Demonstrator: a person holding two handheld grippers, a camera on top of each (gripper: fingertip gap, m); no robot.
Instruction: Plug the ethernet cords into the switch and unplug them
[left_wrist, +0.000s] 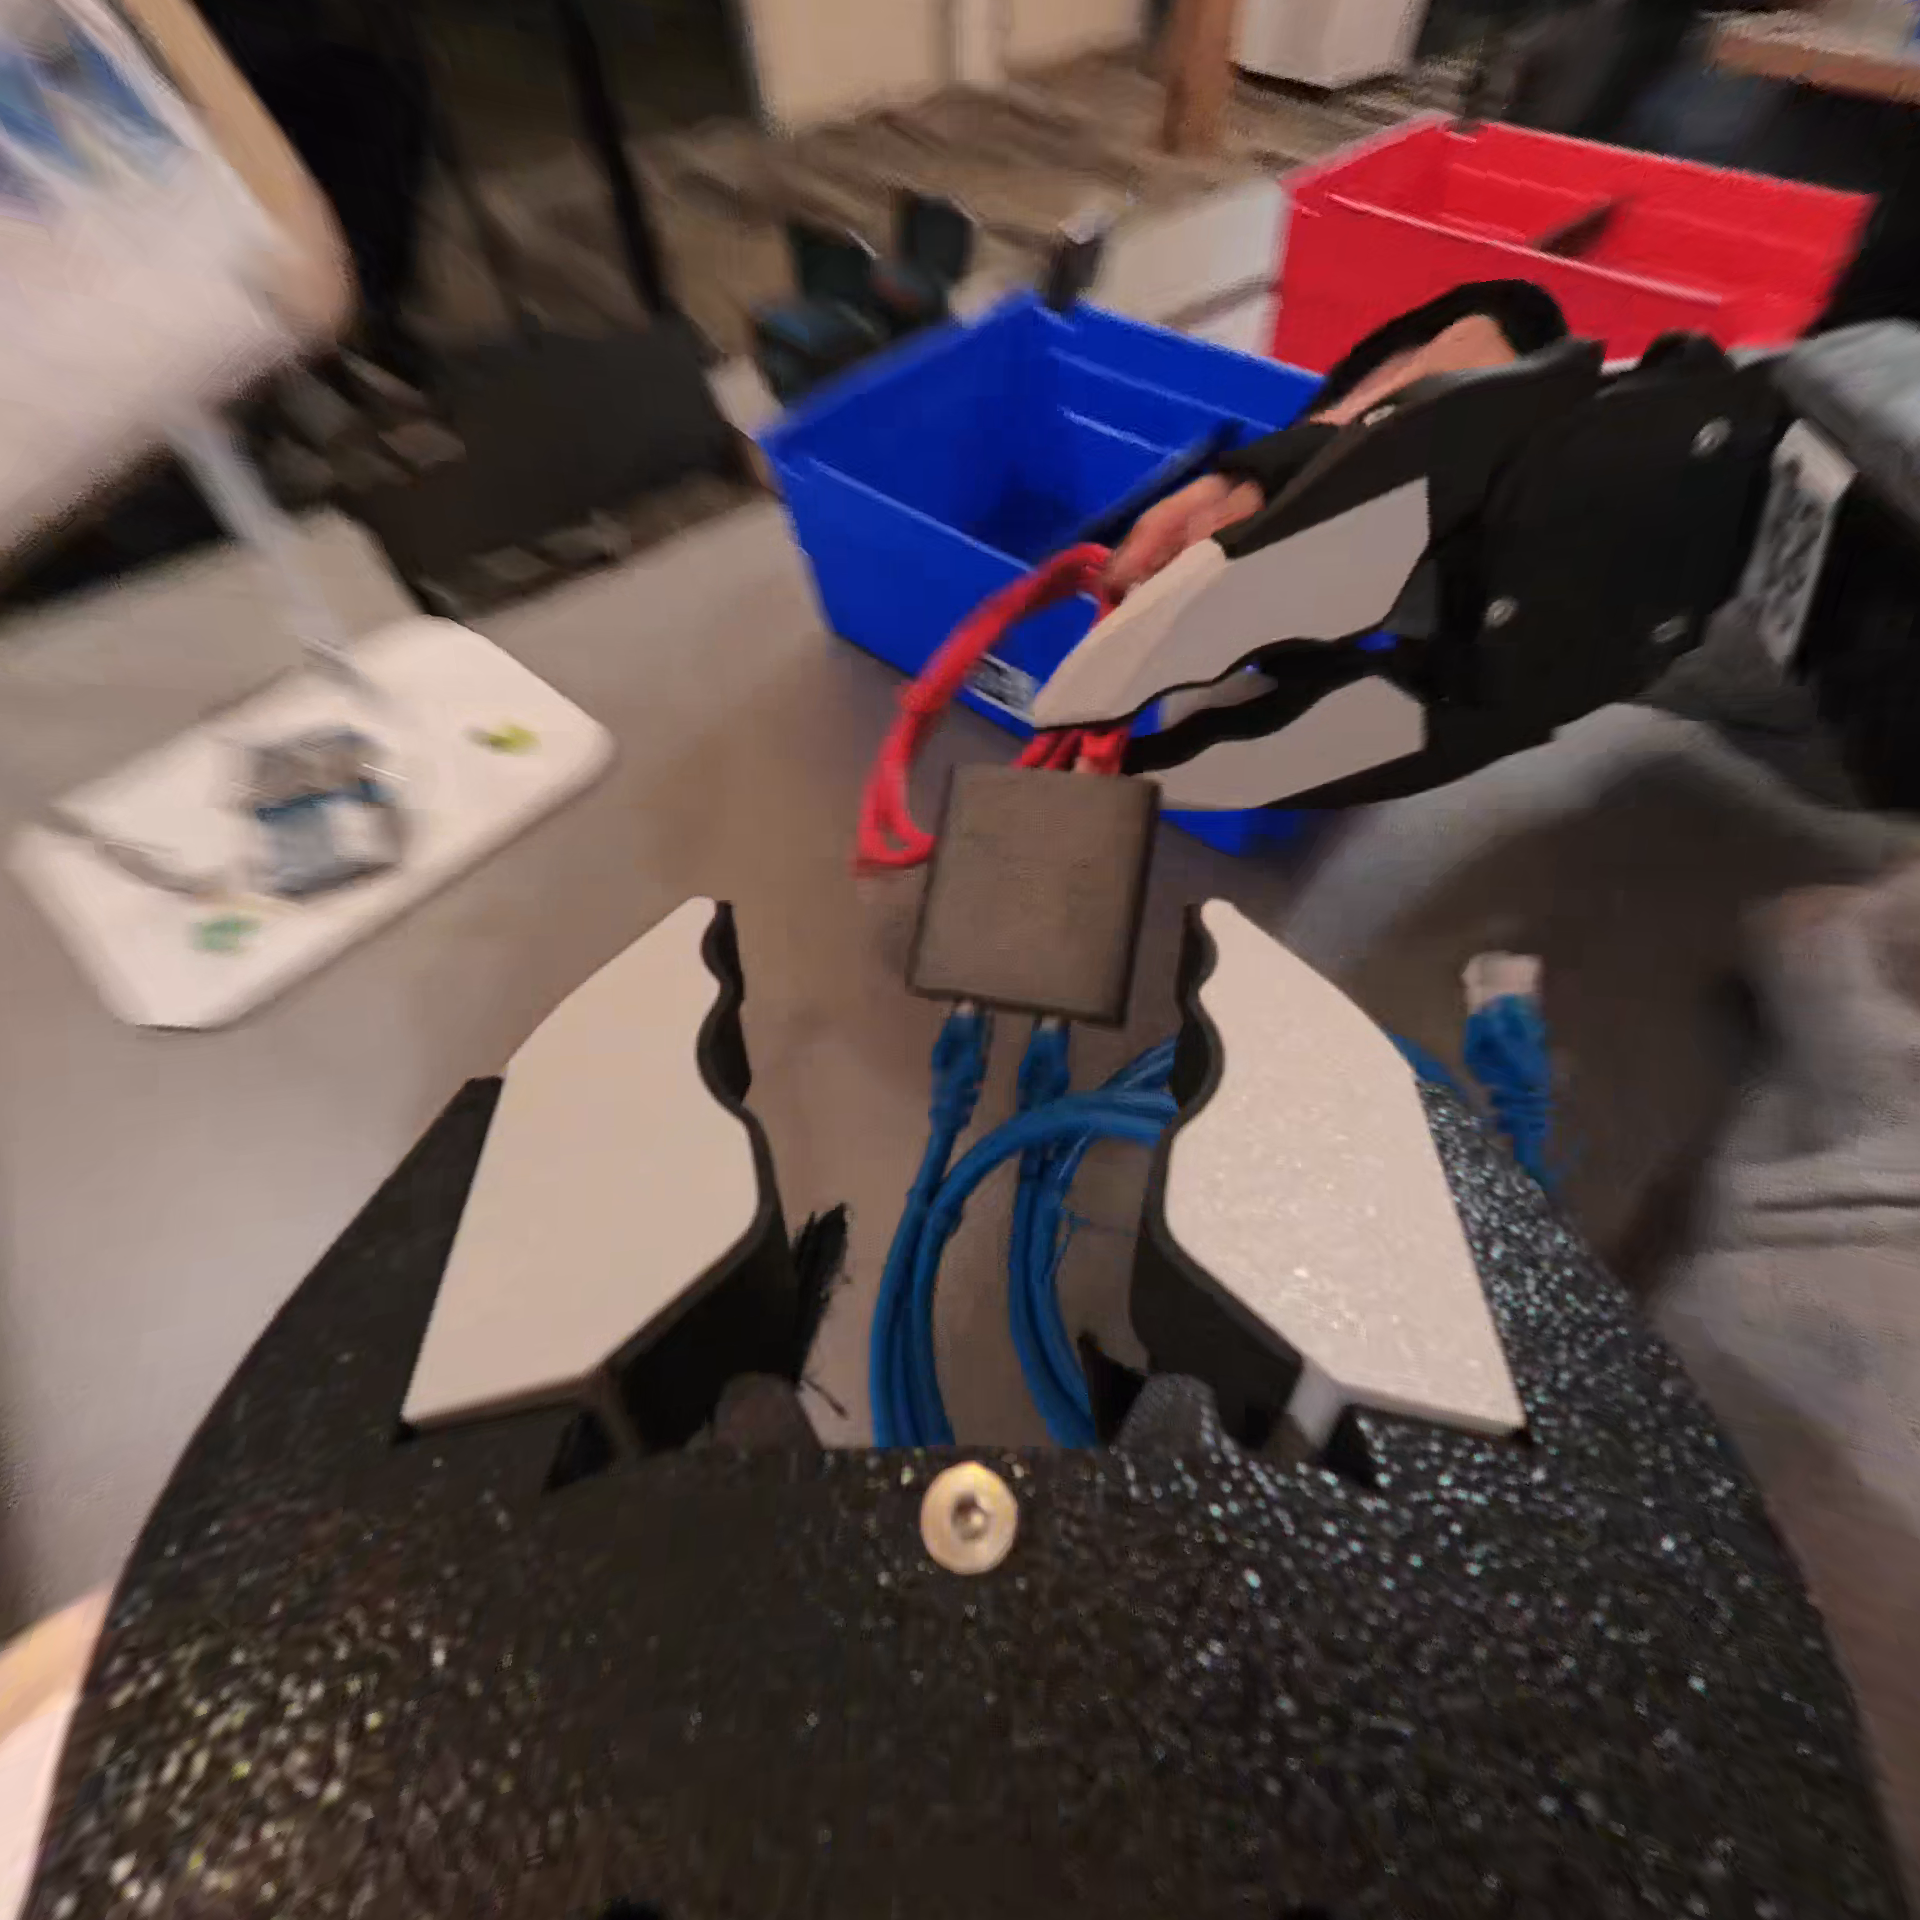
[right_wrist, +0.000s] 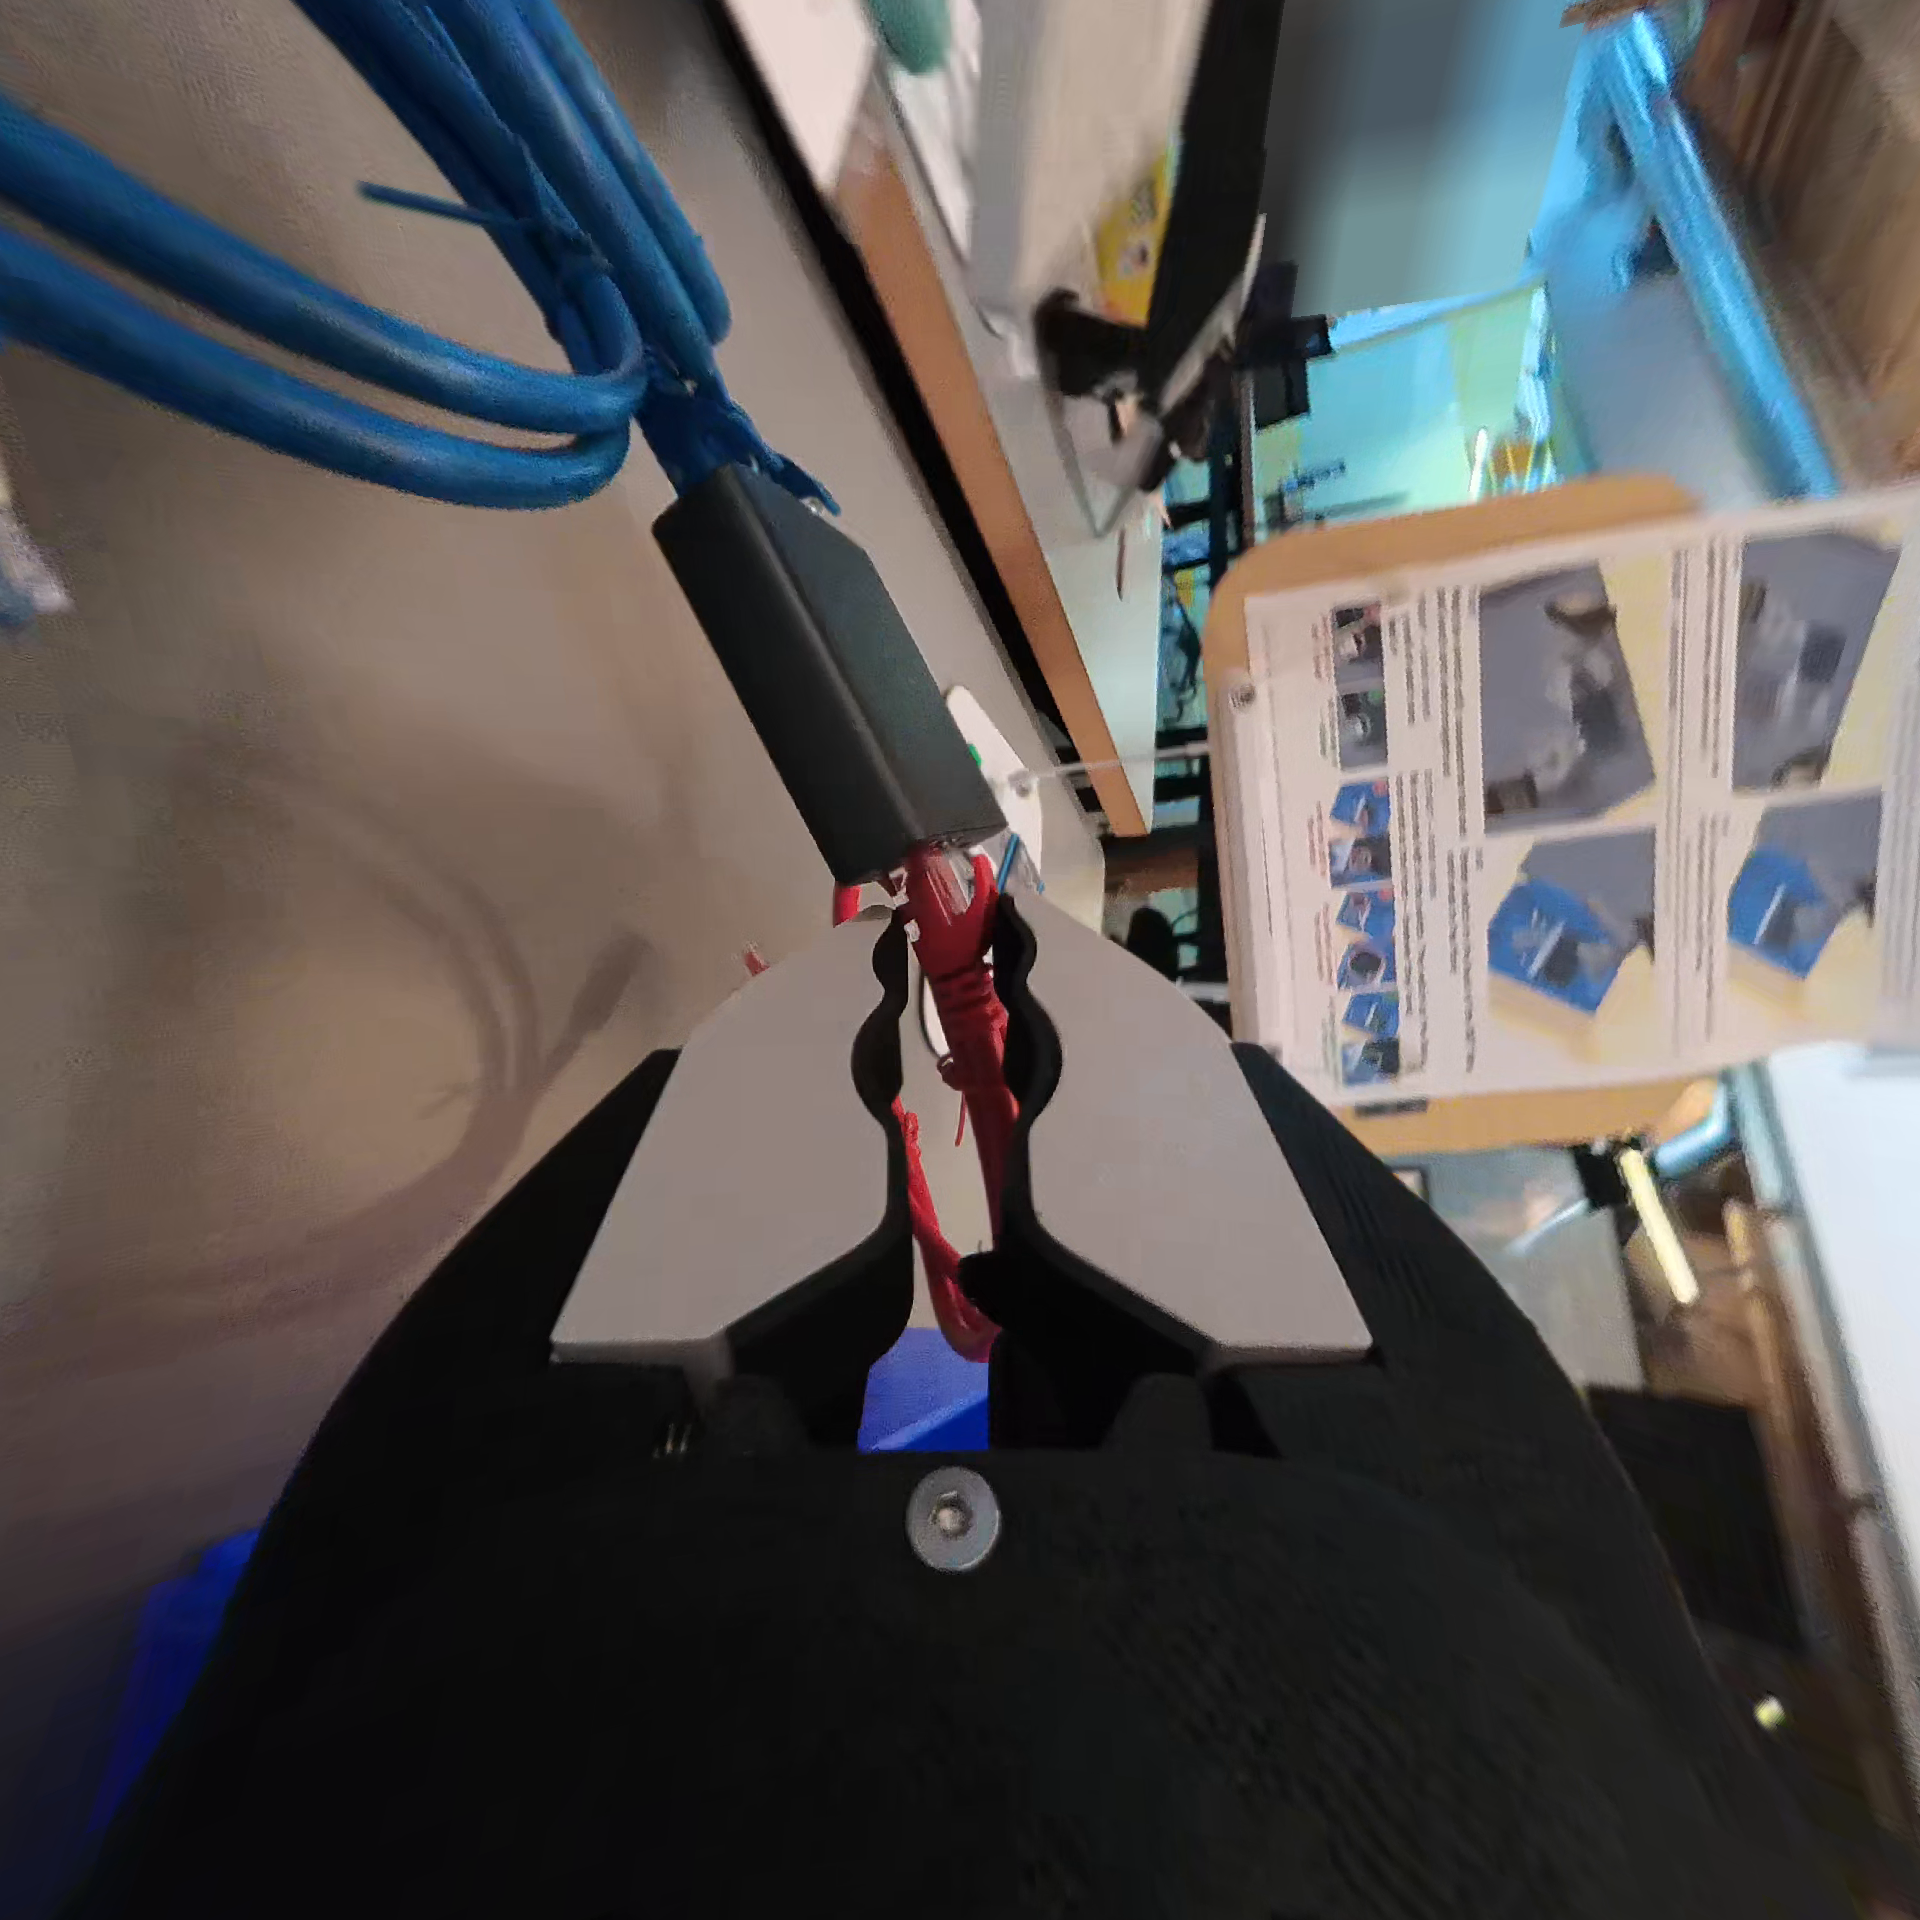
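The black switch (left_wrist: 1034, 894) lies on the grey table (left_wrist: 675, 831). Two blue ethernet cords (left_wrist: 961, 1049) are plugged into its near side, and their loops run back between my left fingers. My left gripper (left_wrist: 961, 935) is open, with the switch just past its fingertips and untouched. My right gripper (left_wrist: 1091, 743) is at the switch's far side. In the right wrist view the right gripper (right_wrist: 948, 923) is shut on the plug of a red ethernet cord (right_wrist: 977, 1039) right at the switch's (right_wrist: 831, 686) port. A second red cord (left_wrist: 914, 727) loops to the left.
A loose blue plug (left_wrist: 1501, 997) lies on the table at the right. A blue bin (left_wrist: 987, 499) stands just behind the switch and a red bin (left_wrist: 1558, 239) behind that. A white tray (left_wrist: 312, 810) lies at the left. A printed sheet on a board (right_wrist: 1558, 779) stands nearby. Across from one pair of fingers to the other is roughly 9 cm.
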